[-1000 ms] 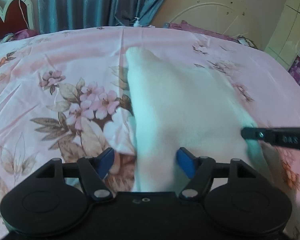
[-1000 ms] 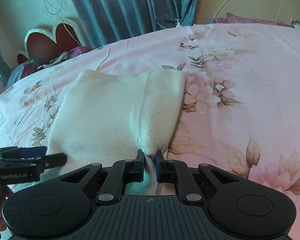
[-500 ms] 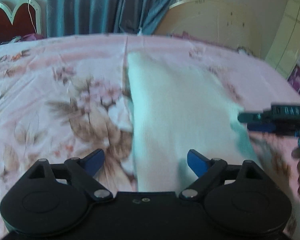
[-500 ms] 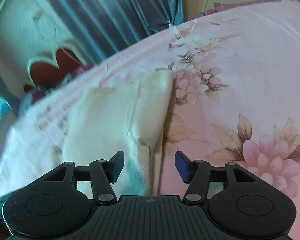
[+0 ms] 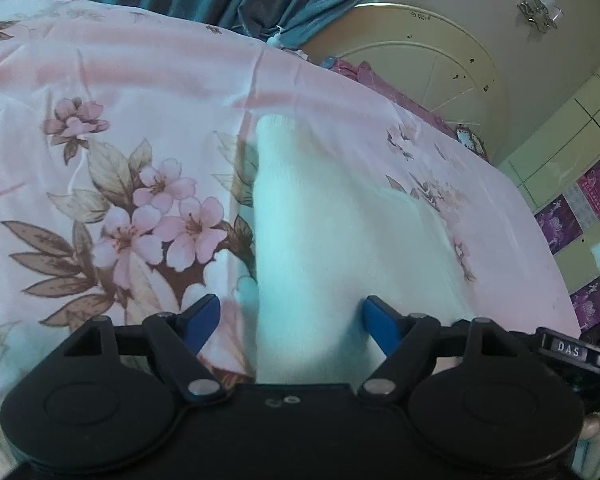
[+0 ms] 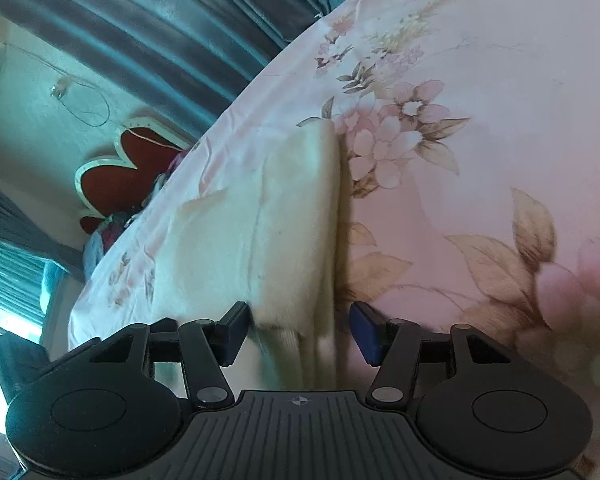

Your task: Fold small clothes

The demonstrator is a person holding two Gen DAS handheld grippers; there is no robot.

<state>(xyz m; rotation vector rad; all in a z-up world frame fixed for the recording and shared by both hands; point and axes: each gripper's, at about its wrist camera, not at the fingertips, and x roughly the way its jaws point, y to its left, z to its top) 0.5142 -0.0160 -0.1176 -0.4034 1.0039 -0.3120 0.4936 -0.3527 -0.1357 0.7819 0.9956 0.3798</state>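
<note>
— Where's the cloth [image 5: 332, 240]?

— Mid-bed [image 5: 100, 80], folded once. My left claw [image 5: 290, 320] and right claw [image 6: 298, 328] both gape wide, holding nothing, one at each near corner.

— How to grip it well?

— I'd catch every layer at both corners, then lift evenly.

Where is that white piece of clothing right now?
The folded white garment lies flat on the pink floral bedsheet, straight ahead of both open grippers; in the right wrist view its near edge sits between the fingers.
</note>
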